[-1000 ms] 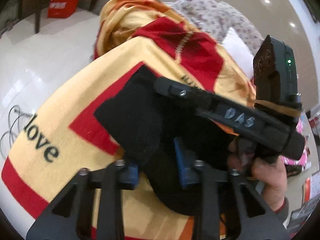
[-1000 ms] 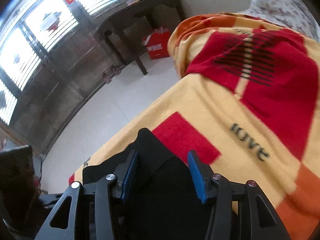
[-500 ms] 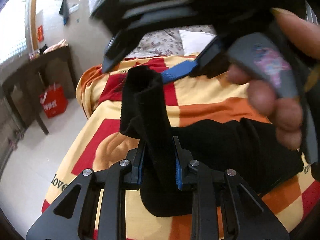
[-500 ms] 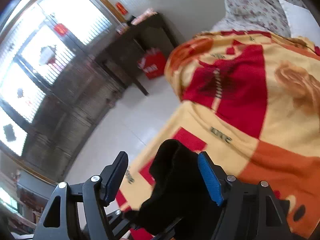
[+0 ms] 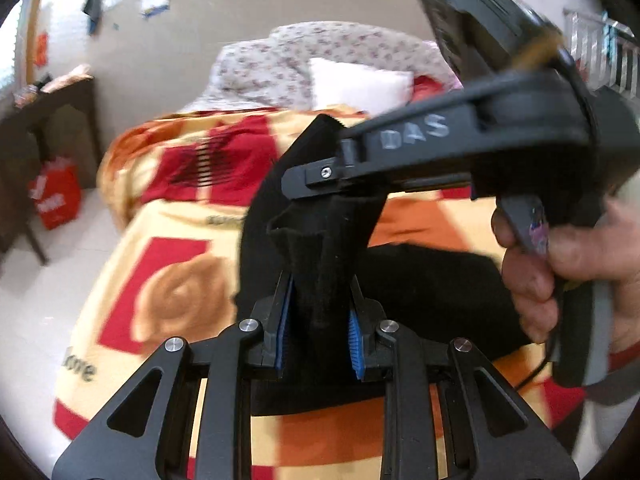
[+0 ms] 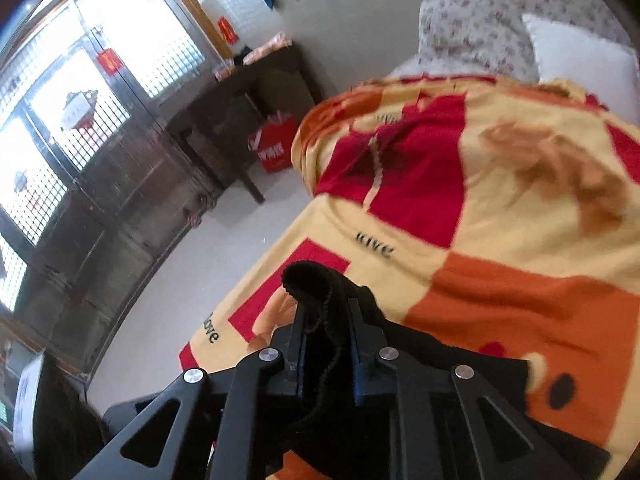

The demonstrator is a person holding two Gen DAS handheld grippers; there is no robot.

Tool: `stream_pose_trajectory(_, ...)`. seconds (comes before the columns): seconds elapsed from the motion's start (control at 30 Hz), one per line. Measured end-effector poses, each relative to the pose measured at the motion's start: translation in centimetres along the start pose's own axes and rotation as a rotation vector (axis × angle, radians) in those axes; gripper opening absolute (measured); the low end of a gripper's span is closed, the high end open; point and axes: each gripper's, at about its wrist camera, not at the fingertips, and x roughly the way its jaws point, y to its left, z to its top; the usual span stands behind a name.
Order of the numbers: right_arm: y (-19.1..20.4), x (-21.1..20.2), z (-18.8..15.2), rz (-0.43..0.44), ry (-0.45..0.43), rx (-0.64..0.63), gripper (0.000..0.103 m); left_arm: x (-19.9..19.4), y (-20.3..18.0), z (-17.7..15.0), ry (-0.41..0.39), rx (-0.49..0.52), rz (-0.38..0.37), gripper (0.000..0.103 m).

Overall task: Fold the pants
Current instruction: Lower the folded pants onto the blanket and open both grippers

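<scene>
The left gripper [image 5: 318, 334] is clenched on a bunched fold of the black pants [image 5: 420, 292], with cloth pinched between its blue pads [image 5: 354, 342] and rising in a ridge above the jaws. The right gripper [image 6: 326, 354] has just been closing and now grasps another gathered edge of the same pants [image 6: 316, 292]; cloth fills the gap between its jaws and pokes up past them in a rounded tuft. In the left wrist view the right gripper [image 5: 316, 180] crosses the upper right of the picture, its tip meeting the raised cloth, with a person's hand [image 5: 560, 264] wrapped round its handle at the far right. The rest of the pants lies spread on a yellow, red and orange blanket [image 5: 172, 288] that covers the bed [image 6: 500, 232], towards the near right side of it. A white pillow [image 5: 360, 84] and a flower-patterned quilt [image 5: 280, 64] sit at the far end of the bed. On the floor [image 6: 200, 272] to the left stands a red bag [image 6: 274, 152] beside a dark desk [image 6: 240, 96], with barred windows [image 6: 60, 120] beyond. Both views are somewhat blurred.
</scene>
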Motion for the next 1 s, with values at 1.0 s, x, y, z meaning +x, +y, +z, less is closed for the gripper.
stream_pose_trajectory(1.0,-9.1,-13.9,-10.6,-0.318,-0.088,0.143,0.034,5.6,-4.8,2.8,0.211,0.102,-0.147,0.052)
